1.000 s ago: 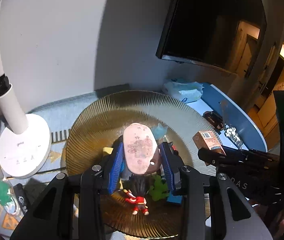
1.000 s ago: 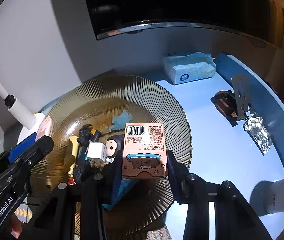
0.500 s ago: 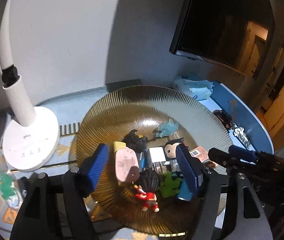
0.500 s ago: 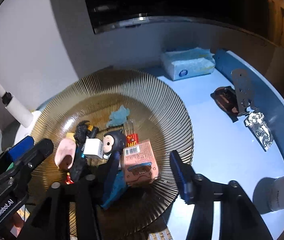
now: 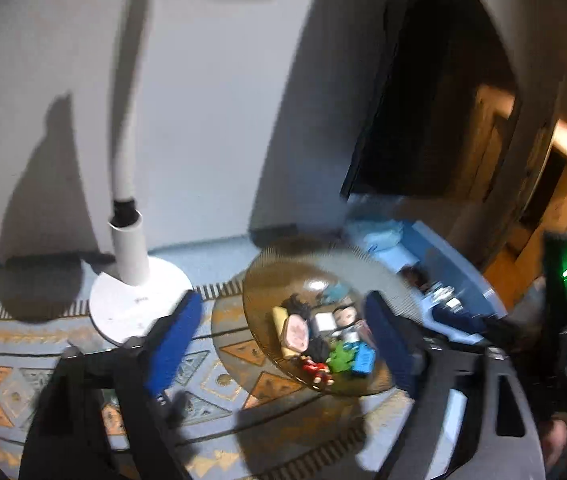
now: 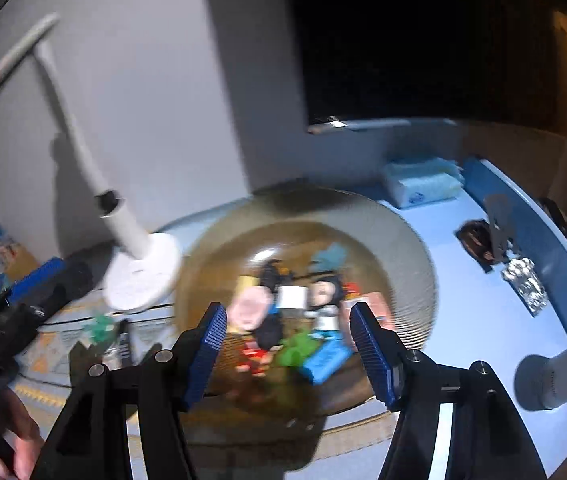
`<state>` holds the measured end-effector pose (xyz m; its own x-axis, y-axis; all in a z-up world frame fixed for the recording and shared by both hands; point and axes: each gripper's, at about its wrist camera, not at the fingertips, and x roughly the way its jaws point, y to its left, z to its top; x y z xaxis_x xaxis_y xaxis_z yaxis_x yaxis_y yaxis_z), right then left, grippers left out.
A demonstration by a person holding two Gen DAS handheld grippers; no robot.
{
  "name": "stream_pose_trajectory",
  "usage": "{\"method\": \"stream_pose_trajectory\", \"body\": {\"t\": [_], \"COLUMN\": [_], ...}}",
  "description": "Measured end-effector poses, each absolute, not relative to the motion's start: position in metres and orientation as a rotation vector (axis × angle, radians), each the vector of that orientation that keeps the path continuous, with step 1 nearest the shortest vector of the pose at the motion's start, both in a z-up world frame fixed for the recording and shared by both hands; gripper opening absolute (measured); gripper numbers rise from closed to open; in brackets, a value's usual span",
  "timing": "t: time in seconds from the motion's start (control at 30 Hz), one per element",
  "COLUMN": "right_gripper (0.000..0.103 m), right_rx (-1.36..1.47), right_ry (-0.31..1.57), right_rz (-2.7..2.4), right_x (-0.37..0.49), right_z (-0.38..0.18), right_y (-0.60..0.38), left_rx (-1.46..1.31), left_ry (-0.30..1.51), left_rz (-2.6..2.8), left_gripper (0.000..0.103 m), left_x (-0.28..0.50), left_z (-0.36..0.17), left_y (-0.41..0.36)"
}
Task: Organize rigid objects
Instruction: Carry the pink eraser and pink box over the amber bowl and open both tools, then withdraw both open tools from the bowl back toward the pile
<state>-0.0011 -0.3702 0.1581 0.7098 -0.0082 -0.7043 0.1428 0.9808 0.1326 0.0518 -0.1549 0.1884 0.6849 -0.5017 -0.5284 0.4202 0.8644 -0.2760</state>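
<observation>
Both tongs, left (image 5: 279,344) and right (image 6: 285,344), are opening and empty above the plate (image 6: 403,240), where the toys (image 6: 295,320) are gathered.

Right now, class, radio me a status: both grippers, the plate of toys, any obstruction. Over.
Left gripper opening, empty. Right gripper opening, empty. Toys piled in amber plate. White lamp beside plate; nothing blocking.

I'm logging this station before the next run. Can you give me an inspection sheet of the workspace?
Surface: pale blue table, patterned cloth at one end.
Job's things: pink toy, white cube, green figure, blue block, pink box piled in amber ribbed glass plate.
Clutter: tissue pack, foil packet.
Grippers: left gripper and right gripper opening, nothing between.
Cables: nothing seen.
Surroundings: white desk lamp, wall screen.
</observation>
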Motion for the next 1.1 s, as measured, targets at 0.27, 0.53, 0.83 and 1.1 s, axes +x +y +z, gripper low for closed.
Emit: {"method": "stream_pose_trajectory", "body": {"t": [0.27, 0.53, 0.83, 1.1], "right_gripper": [0.063, 0.063, 0.063, 0.054], "right_rx": [0.125, 0.040, 0.047, 0.097], "right_ry": [0.732, 0.781, 0.938, 1.036], "right_rz": [0.116, 0.262, 0.303, 0.319], "right_x": [-0.026, -0.034, -0.006, 0.034], "right_z": [0.186, 0.154, 0.087, 0.032], "right_y": [-0.291, -0.217, -0.189, -0.183], "left_rx": [-0.233, -0.245, -0.210, -0.189], "left_ry": [0.518, 0.583, 0.759, 0.909], "left_rz": [-0.415, -0.331, -0.366, -0.372], "left_gripper": [0.090, 0.090, 0.090, 0.090], "left_x": [0.007, -0.007, 0.010, 0.055], "left_z": [0.230, 0.186, 0.093, 0.042], "left_y": [-0.043, 0.022, 0.023, 0.004]}}
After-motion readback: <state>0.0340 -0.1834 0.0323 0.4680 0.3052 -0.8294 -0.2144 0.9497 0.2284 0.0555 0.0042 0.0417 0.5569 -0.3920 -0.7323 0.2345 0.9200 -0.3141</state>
